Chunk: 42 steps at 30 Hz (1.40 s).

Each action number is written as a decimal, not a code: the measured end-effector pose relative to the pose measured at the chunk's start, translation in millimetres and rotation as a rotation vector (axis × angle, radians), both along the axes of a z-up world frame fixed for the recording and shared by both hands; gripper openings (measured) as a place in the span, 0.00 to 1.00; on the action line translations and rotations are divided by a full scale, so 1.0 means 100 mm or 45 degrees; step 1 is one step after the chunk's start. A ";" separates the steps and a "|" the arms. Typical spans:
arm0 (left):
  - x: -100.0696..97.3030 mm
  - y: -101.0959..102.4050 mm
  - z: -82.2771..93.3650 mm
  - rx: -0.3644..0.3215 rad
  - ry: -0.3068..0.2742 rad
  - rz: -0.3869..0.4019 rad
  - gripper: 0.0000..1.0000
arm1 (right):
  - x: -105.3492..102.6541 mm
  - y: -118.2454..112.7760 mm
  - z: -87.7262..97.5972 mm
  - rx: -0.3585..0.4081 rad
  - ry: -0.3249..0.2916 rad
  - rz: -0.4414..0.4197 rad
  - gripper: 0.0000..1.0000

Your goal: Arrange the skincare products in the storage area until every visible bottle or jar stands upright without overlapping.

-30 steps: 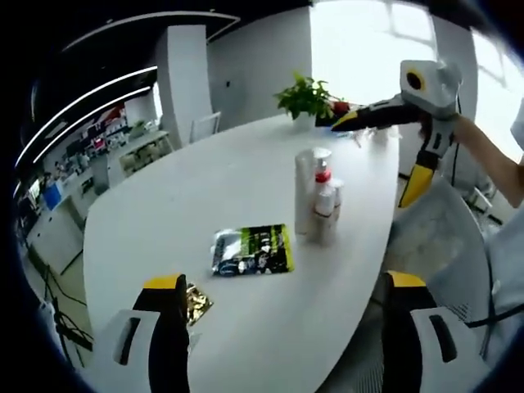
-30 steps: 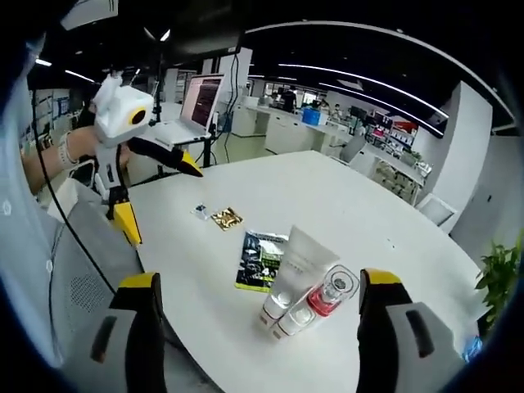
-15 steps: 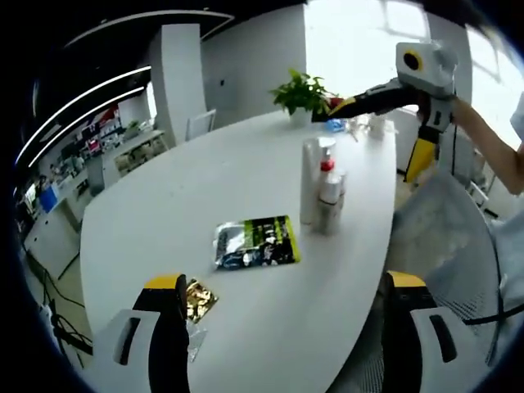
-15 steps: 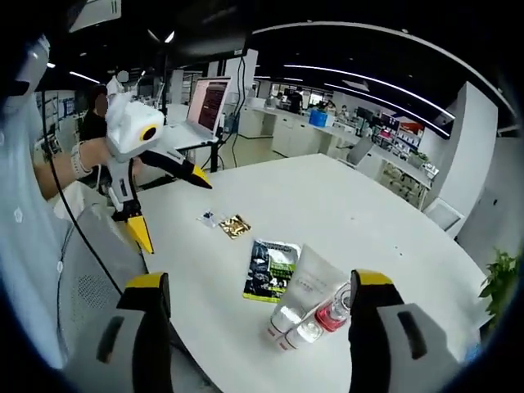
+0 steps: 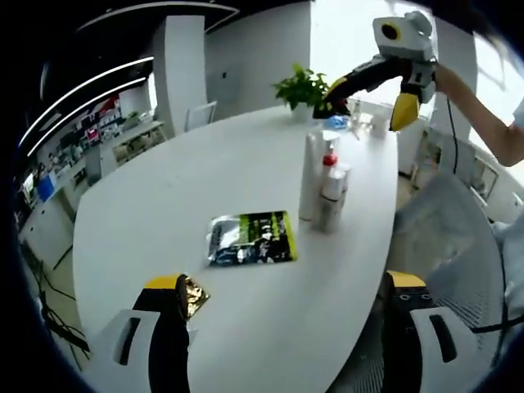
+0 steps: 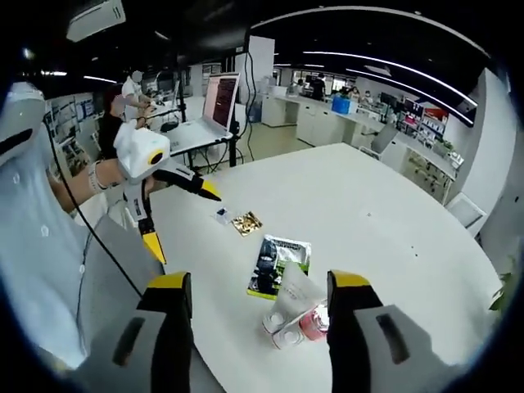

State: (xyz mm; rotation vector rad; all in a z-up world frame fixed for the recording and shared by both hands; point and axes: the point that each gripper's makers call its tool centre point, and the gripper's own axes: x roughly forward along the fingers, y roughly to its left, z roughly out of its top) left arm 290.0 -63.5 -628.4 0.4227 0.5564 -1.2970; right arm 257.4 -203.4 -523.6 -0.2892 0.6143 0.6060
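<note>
While your right gripper (image 6: 258, 307) hangs wide apart over the bottle cluster (image 6: 295, 315) at its six o'clock, descend squarely; keep the left gripper (image 6: 176, 213), also spread, near the sachet (image 5: 250, 238).

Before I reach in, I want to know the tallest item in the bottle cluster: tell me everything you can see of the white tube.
The tall white plastic tube stands upright on the white oval table, seemingly cap-down, with its flat crimped end up. It is the tallest of a tight cluster, pressed against a red-capped bottle and a small white bottle. In the right gripper view the tube shows faint, unreadable print. A green-and-black sachet lies flat next to it. Neither gripper touches it.
</note>
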 end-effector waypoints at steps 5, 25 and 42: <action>0.04 -0.03 -0.02 0.020 0.015 0.013 0.96 | 0.15 -0.07 0.13 0.043 0.049 0.057 0.53; 0.12 -0.22 -0.37 0.114 0.116 0.017 0.78 | 1.03 -0.53 -0.45 0.110 0.294 0.017 0.29; 0.17 -0.55 -0.81 0.132 0.372 0.023 0.41 | 1.14 -0.49 -1.49 0.061 0.664 0.107 0.18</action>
